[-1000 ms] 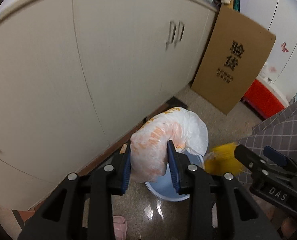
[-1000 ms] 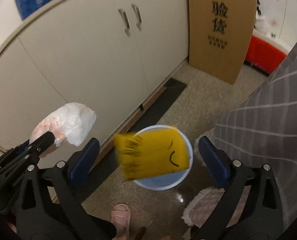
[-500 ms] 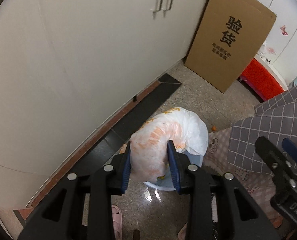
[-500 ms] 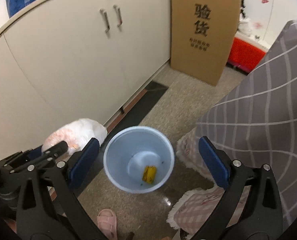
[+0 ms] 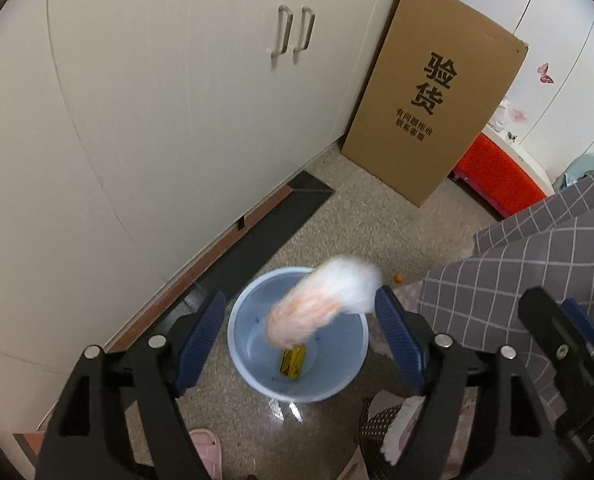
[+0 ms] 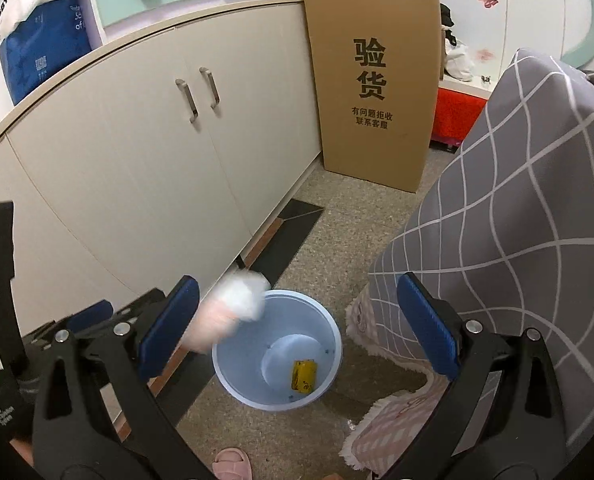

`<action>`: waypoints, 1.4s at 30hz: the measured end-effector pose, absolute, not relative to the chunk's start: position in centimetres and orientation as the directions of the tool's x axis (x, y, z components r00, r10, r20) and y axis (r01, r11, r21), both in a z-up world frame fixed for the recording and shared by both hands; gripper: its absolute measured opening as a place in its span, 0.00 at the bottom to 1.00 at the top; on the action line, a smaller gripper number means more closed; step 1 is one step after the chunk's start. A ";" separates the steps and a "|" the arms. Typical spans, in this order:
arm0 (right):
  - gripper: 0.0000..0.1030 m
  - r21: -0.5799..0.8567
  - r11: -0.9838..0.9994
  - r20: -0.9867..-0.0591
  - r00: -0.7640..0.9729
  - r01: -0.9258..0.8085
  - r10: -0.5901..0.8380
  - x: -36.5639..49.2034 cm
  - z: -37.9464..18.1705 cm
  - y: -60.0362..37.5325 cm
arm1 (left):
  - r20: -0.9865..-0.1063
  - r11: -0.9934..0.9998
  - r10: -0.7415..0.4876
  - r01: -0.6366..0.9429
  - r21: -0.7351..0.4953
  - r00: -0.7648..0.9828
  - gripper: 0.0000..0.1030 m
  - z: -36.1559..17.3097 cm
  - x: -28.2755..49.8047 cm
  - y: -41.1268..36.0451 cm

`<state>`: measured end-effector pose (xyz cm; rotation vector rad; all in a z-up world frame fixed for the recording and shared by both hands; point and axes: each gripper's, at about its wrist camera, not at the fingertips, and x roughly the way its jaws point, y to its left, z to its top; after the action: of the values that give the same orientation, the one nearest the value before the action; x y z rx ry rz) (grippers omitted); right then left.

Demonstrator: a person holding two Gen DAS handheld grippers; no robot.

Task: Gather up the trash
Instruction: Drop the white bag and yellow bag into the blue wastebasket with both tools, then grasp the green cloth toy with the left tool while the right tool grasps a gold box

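A light blue bin (image 5: 253, 376) (image 6: 233, 380) stands on the speckled floor with a yellow packet (image 5: 293, 363) (image 6: 304, 376) lying at its bottom. A crumpled white and orange plastic bag (image 5: 325, 306) (image 6: 233, 308) is blurred in mid-air over the bin's rim, free of any pad. My left gripper (image 5: 300, 332) hangs above the bin, its jaws opening wide, the bag falling between them untouched. My right gripper (image 6: 297, 328) is open over the bin with nothing in it.
Cream cabinet doors (image 5: 137, 120) run along the left. A tall cardboard box (image 5: 437, 92) leans at the back, a red box (image 5: 497, 176) behind it. A grey checked cloth (image 6: 517, 220) hangs on the right over a pink mat (image 6: 397, 420). A pink slipper (image 6: 233, 462) lies near the bottom.
The left gripper's jaws have spread and let go of the white and orange bag, which now drops toward the bin. The yellow packet fell from the right gripper into the bin earlier.
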<state>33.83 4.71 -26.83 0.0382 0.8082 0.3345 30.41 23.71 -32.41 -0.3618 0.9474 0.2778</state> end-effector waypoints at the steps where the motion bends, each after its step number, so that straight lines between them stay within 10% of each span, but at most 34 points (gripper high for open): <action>1: 0.94 0.162 0.946 -0.702 0.641 -0.282 0.311 33.6 -26.7 4.6 | -0.829 0.903 0.074 -0.389 -0.180 0.555 0.73 -32.3 30.1 23.7; 24: 0.94 0.285 0.887 -0.513 0.723 -0.365 0.462 22.8 -11.9 -0.5 | -0.610 0.906 0.125 -0.340 -0.251 0.782 0.77 -15.1 16.4 18.6; 42: 0.94 0.256 0.940 -0.504 0.861 0.226 -0.070 17.6 -10.1 -29.5 | -0.606 0.962 -0.270 0.230 -0.146 0.748 0.81 -11.4 21.2 -7.7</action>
<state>17.62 -29.52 -10.13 0.3149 0.5128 -0.1578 21.15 -7.70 -11.36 -0.0631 0.6716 -0.2734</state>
